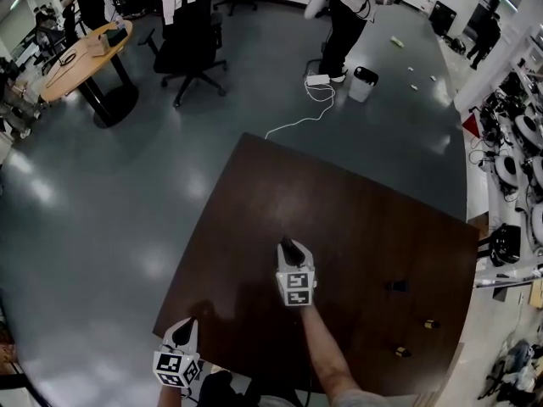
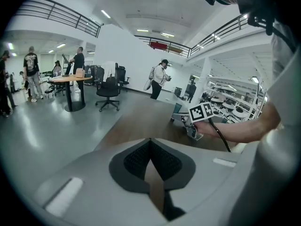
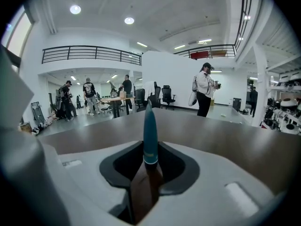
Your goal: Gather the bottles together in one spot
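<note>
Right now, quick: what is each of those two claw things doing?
Left gripper: fingers closed, nothing between them.
Right gripper: fingers closed on a teal bottle.

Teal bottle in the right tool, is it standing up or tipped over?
Upright: the teal bottle points straight up in the right tool.
</note>
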The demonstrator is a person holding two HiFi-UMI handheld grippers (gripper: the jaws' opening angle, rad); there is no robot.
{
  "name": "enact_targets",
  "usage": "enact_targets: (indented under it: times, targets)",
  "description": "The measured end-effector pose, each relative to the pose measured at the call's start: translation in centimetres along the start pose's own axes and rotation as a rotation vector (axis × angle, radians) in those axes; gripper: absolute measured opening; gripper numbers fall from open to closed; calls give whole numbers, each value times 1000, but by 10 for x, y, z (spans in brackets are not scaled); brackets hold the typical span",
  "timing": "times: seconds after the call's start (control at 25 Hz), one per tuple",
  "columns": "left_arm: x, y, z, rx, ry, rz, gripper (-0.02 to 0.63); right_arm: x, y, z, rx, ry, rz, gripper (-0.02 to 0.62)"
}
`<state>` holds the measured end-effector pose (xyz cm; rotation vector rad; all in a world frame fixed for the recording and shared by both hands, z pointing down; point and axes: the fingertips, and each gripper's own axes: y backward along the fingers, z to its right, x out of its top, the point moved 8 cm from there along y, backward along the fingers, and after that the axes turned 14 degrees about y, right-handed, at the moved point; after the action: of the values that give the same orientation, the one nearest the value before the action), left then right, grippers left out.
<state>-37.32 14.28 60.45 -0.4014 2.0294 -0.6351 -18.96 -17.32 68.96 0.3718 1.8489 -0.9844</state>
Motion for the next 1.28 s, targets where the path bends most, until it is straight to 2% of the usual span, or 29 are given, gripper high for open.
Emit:
enact_targets:
  times: [0.48, 0.96, 1.28]
  targets:
    - [3, 6, 10, -64, -44, 2, 0, 3, 63, 0, -52, -49, 41, 98]
    - [0, 5, 28, -190, -123, -16, 0, -27, 163, -34, -129, -99, 20, 97]
    - [-10, 13, 32, -261, -164, -48, 0, -50, 198, -70, -153, -122, -11, 97]
